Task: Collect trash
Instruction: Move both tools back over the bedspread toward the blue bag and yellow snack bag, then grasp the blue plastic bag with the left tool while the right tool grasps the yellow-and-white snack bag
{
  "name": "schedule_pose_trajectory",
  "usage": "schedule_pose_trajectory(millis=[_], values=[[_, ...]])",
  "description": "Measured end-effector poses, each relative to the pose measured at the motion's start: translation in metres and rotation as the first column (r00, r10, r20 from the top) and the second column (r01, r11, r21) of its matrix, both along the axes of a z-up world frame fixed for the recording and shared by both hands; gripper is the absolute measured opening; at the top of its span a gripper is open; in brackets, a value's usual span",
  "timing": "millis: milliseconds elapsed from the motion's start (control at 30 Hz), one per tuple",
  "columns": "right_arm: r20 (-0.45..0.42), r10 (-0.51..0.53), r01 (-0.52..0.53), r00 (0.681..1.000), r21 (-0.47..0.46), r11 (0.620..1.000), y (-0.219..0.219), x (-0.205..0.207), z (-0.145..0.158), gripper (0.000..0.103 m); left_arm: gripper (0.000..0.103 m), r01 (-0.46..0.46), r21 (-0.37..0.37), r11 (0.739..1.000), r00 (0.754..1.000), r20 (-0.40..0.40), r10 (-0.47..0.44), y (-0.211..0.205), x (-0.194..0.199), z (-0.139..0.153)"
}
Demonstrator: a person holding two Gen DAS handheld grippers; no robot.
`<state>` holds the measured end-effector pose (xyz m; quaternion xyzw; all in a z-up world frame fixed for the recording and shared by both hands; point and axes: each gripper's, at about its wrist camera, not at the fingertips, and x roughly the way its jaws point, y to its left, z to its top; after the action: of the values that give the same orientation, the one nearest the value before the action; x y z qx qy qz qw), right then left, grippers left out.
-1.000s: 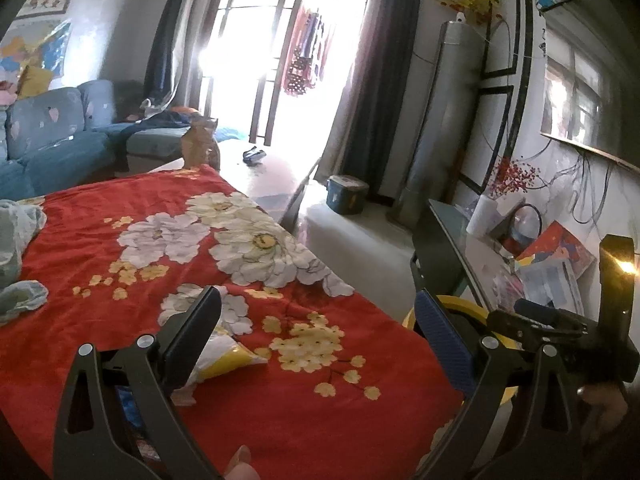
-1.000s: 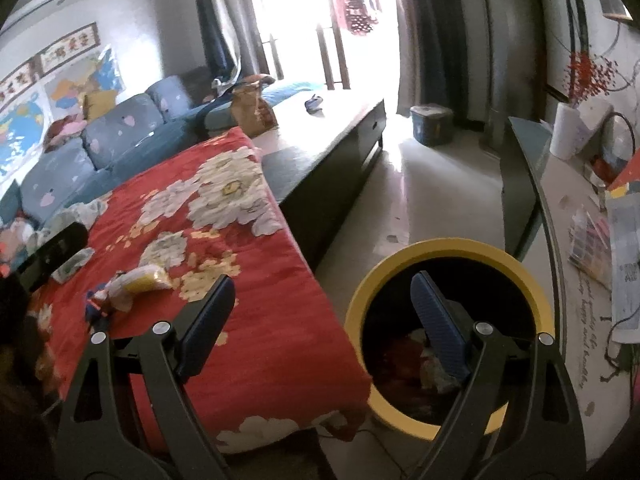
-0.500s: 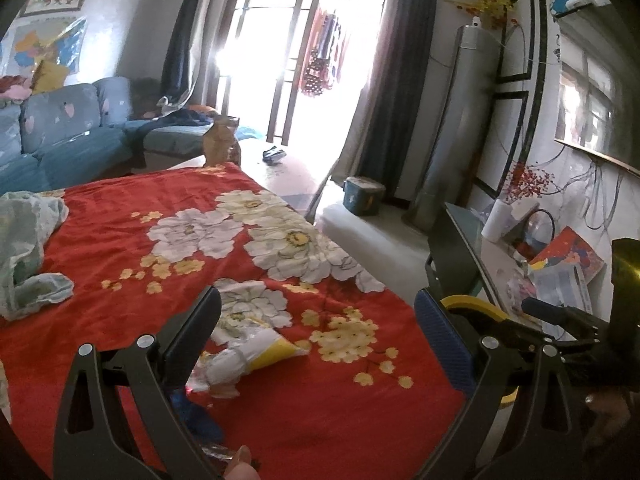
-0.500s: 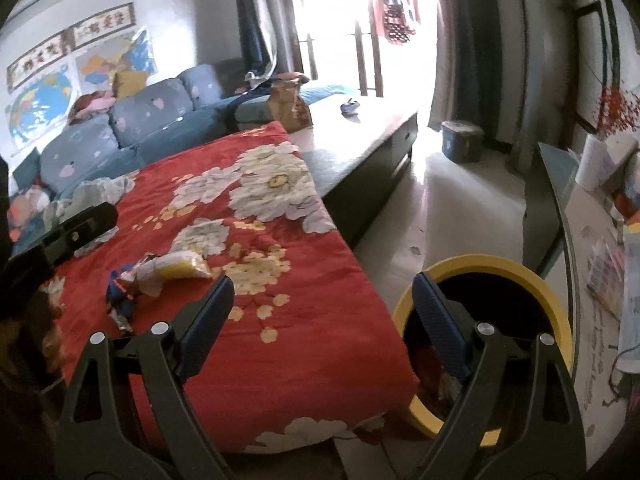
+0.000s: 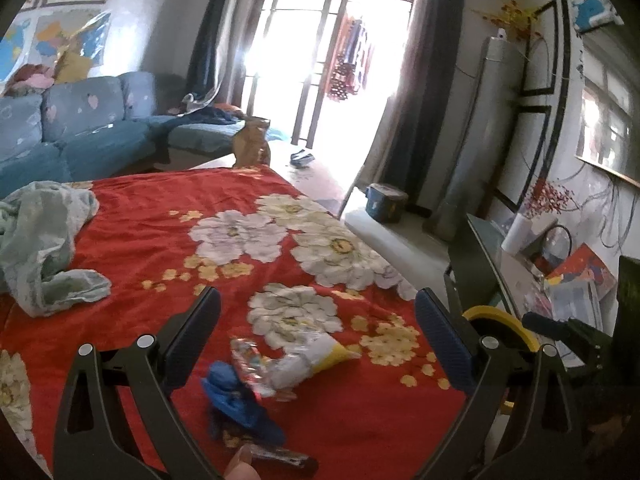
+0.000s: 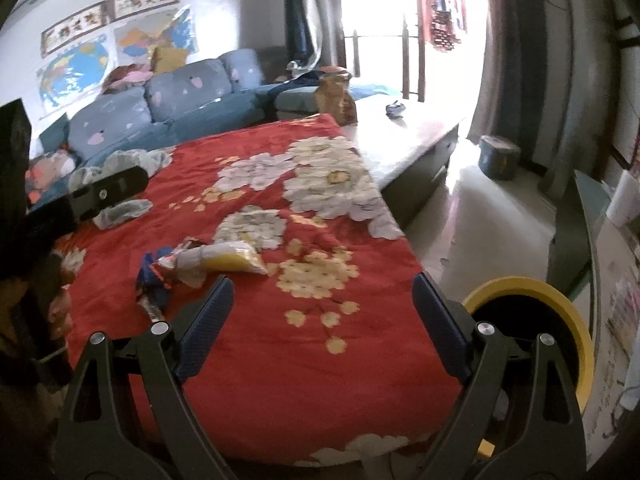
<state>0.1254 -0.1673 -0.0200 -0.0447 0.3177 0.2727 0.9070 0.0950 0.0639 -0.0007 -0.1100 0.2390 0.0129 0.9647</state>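
While both tools hang empty with jaws spread wide, the left gripper [image 5: 316, 332] hovers nearest the wrappers [image 5: 280, 364] on the red cloth [image 5: 160, 216] — a pickup looks next. The right gripper [image 6: 320, 316] waits; beyond it, the yellow-rimmed bin [image 6: 516, 286] — floor-side.

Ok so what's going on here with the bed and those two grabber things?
A person is clearing trash with two handheld grippers. Both the left gripper and the right gripper are open and empty, held above the red floral blanket. A yellow-and-white snack bag and a blue wrapper lie on it, untouched. The yellow-rimmed bin stands beside the bed.
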Motion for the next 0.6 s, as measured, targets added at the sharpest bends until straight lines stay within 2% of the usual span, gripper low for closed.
schedule_pose_trajectory(millis=[333, 600], values=[[-0.007, 0.095, -0.096, 0.995, -0.043, 0.994, 0.045, 0.003, -0.008, 0.082, 0.094, -0.066, -0.013, 0.998, 0.998, -0.011, 0.066, 0.037, -0.007, 0.000], [-0.021, 0.128, -0.130, 0.992, -0.093, 0.987, 0.073, 0.013, -0.021, 0.082, 0.094, -0.119, -0.044, 0.992, 0.991, -0.062, 0.116, 0.071, -0.013, -0.014]])
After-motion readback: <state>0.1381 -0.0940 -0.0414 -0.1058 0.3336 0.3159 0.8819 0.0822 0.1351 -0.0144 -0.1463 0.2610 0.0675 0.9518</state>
